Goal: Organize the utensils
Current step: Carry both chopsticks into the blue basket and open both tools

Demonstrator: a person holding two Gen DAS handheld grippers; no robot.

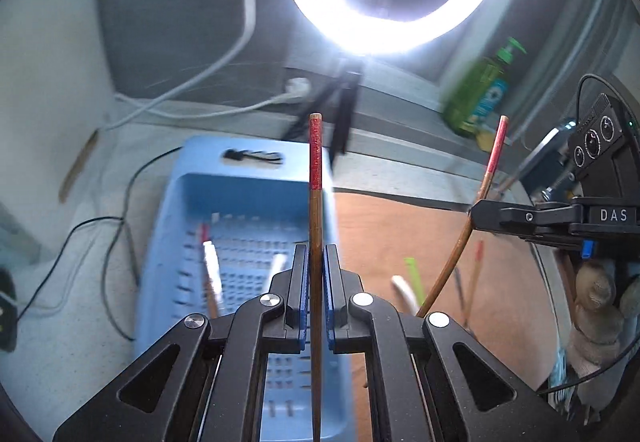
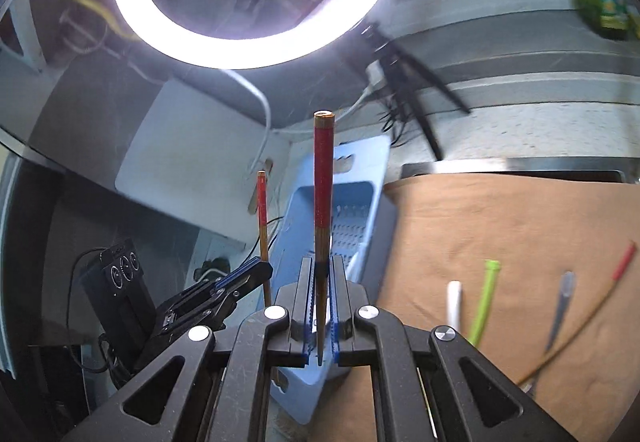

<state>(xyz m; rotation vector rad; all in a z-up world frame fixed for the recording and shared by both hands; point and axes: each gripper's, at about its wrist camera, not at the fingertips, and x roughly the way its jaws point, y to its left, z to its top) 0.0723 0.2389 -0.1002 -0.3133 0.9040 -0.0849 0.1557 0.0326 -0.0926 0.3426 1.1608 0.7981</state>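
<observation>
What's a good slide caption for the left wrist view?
Left gripper clamps a red-tipped chopstick above the blue basket; right gripper holds its mate.

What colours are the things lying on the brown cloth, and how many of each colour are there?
white utensil: 1
green utensil: 1
grey utensil: 1
red-tipped chopstick: 1
Total in view on the brown cloth: 4
</observation>
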